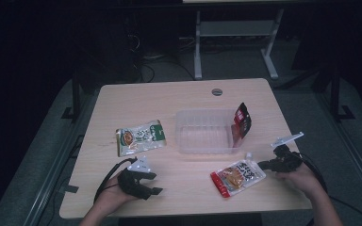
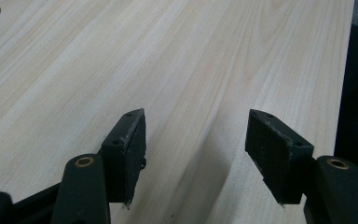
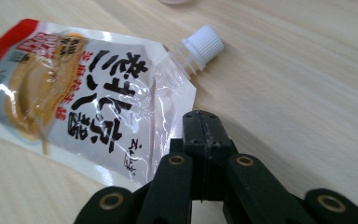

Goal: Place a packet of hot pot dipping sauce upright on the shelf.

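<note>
Here the sauce pouch [image 1: 238,177] lies flat near the counter's [image 1: 188,94] front edge, bare wood open to its left, its long axis slanted and its white cap [image 3: 204,45] aimed toward the clear tray [image 1: 206,132]. The right gripper [image 1: 264,165], jaws together, sits just beside the pouch's corner. The left gripper [image 1: 158,182] rests with jaws apart on light wood; dark floor surrounds.

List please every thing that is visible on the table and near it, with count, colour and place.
spouted pouch: 1, red and white, white cap, front right, beside right tool
green packet: 1, green and white, left of tray
clear tray: 1, transparent, table centre
dark red sachet: 1, leaning on tray's right end
table: 1, light wood
left tool: 1, black, open, over bare wood
right tool: 1, black, shut, empty, at pouch edge
</note>
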`<action>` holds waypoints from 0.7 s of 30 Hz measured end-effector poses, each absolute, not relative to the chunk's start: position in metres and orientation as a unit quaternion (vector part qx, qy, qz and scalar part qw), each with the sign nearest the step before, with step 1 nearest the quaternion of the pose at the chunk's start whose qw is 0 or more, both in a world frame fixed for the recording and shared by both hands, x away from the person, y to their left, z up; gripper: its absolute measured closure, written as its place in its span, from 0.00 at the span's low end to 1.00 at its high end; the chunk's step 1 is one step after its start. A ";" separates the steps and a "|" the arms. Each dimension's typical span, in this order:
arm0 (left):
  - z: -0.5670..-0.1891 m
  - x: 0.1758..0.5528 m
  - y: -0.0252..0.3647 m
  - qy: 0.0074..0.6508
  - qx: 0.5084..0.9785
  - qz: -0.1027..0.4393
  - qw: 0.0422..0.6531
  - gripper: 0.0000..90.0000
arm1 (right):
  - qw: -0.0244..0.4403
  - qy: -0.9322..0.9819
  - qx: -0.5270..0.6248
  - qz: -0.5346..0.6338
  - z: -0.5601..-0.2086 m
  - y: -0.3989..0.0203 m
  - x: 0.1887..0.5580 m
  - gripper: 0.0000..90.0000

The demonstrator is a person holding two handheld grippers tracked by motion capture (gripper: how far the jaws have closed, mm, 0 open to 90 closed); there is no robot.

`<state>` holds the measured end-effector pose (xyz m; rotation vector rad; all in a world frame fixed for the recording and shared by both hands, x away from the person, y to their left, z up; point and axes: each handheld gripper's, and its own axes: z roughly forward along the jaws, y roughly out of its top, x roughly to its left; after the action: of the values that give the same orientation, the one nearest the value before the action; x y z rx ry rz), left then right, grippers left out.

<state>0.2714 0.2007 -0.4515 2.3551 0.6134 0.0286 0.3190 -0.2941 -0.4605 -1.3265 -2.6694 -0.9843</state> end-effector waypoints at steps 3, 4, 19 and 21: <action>-0.451 0.272 0.200 0.231 0.910 0.014 0.344 0.42 | 0.017 -0.855 -0.405 -0.323 -0.462 -0.282 0.318 1.00; -0.451 0.272 0.200 0.231 0.910 0.014 0.344 0.42 | 0.017 -0.855 -0.405 -0.323 -0.462 -0.282 0.318 1.00; -0.450 0.269 0.196 0.229 0.908 0.014 0.350 0.43 | 0.036 -0.890 -0.320 -0.323 -0.462 -0.207 0.312 1.00; -0.447 0.265 0.192 0.225 0.905 0.004 0.360 0.46 | 0.032 -0.883 -0.328 -0.333 -0.456 -0.209 0.309 0.95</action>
<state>0.2651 0.1915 -0.4473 2.3333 0.5809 0.0093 0.3095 -0.2092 -0.4564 -1.0111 -2.7209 -1.0244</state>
